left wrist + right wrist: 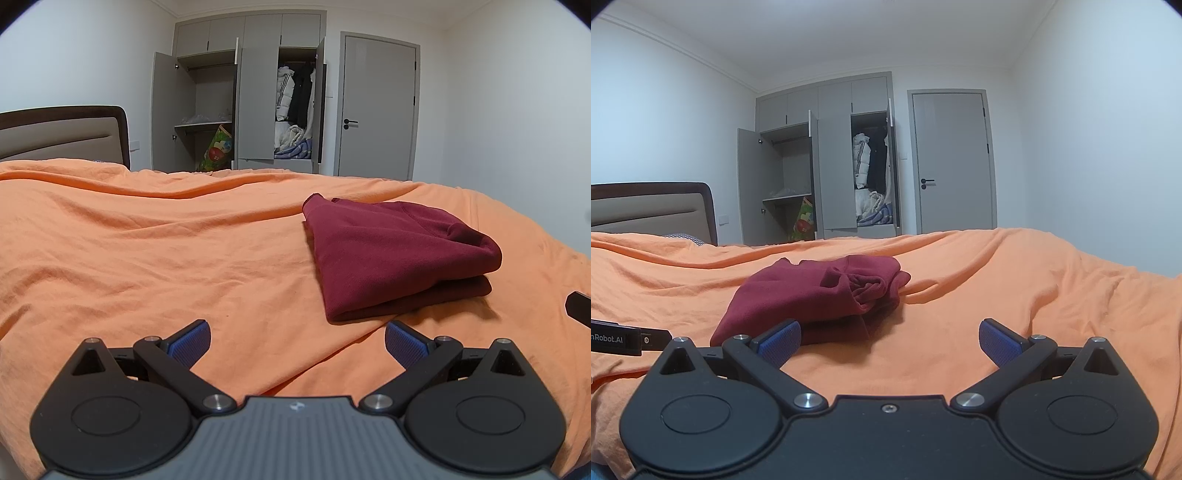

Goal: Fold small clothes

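- Left wrist view: left tool spread apart, empty, low over the orange bed cover. Maroon garment folded in layers toward the bed's right edge; folding looks done.
- Right wrist view: right tool spread apart, empty. Shows the garment's bunched end, looser than the neat side, perhaps needing tidying.

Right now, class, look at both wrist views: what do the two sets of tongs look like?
Both look much alike. The left tongs have black linkage arms with silver pivot pins, round black housings and textured blue pads, on a ribbed grey body bearing a small white mark. The right tongs match, but their body is black. No hands or sleeves show.
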`<state>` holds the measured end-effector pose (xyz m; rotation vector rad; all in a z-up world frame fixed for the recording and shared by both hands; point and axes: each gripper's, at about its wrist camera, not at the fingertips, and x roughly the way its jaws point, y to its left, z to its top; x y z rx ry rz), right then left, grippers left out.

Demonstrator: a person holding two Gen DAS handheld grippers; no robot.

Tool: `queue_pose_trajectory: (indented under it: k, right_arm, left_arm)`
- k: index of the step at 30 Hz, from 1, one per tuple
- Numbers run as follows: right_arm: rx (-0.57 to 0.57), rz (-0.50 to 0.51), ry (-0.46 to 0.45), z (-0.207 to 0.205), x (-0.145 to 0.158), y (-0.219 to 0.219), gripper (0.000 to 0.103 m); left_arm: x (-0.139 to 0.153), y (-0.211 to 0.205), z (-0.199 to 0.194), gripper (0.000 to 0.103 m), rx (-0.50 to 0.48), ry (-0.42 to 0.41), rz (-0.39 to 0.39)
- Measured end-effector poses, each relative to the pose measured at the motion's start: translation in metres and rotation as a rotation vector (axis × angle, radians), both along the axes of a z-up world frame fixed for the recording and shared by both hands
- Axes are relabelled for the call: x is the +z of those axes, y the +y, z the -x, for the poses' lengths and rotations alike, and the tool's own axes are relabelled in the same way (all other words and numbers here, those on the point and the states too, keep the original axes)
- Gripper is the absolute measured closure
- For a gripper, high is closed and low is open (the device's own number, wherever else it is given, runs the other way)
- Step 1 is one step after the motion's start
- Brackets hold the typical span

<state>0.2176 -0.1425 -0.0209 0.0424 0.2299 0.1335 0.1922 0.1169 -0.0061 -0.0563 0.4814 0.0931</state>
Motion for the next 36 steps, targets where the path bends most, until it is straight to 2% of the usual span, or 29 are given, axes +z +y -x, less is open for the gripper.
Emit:
queue_pose_trajectory:
  k: [9,14,19,36]
  right_arm:
    - [0.0,0.001,0.005,-0.001,-0.001,0.0,0.001]
    - [-0.001,0.001,0.009,0.0,-0.003,0.001,0.001]
    - [-0.005,0.0,0.016,-0.001,-0.005,0.001,0.001]
    - [-0.005,0.007,0.049,-0.01,-0.011,0.0,0.001]
  left_arm:
    - [-0.002,-0.001,0.0,0.0,-0.005,0.005,-0.01]
    - [-0.001,-0.002,-0.002,0.0,0.016,0.024,-0.022]
    - [0.0,-0.004,-0.001,0.0,0.043,0.009,-0.039]
    - [-0.004,-0.01,-0.006,0.0,0.013,0.026,-0.043]
